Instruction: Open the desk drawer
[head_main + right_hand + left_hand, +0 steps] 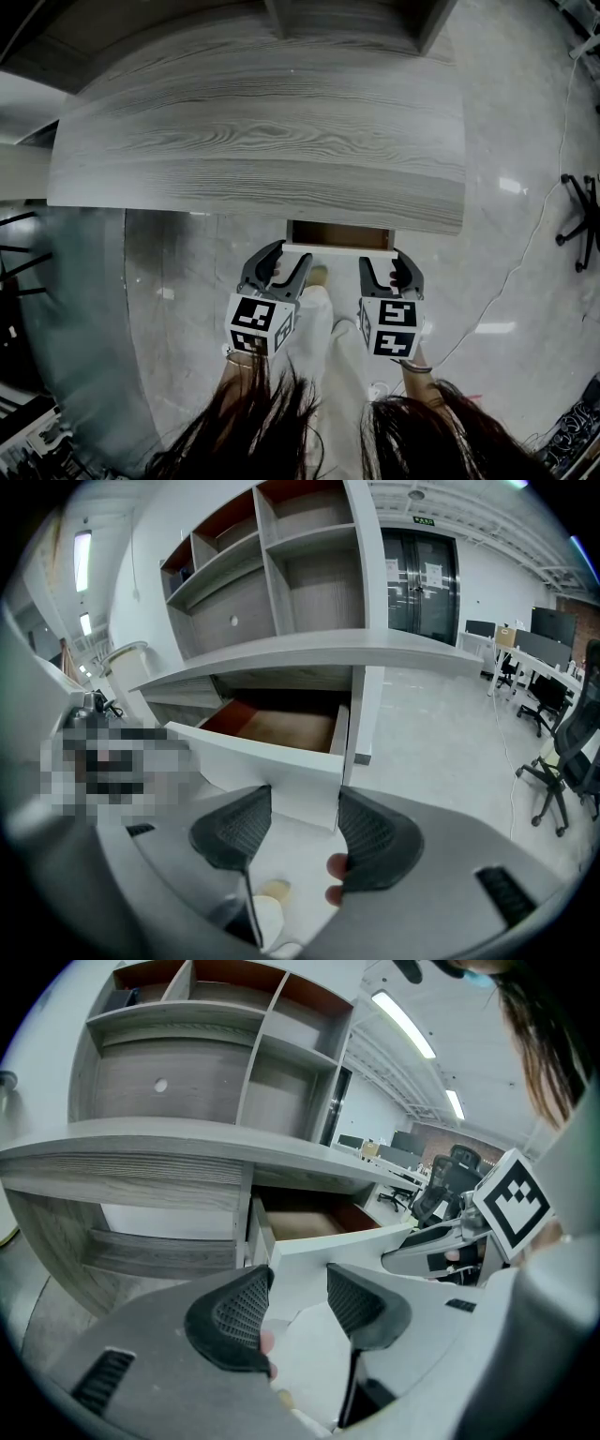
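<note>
The desk drawer (339,235) stands pulled out from under the front edge of the grey wood desk (262,141). Its white front (258,758) and brown inside (281,727) show in both gripper views. In the left gripper view, the white front (328,1241) lies just beyond my jaws. My left gripper (289,259) is open at the drawer's left end with nothing between its pads (234,1312). My right gripper (382,263) is open at the drawer's right end. The front's right corner shows beyond its pads (370,832), not gripped.
A shelf unit (216,1044) rises at the back of the desk. Office chairs stand to the right (581,220) (562,752), and a thin cable (539,225) crosses the glossy floor. The person's legs and a shoe (319,277) are below the drawer.
</note>
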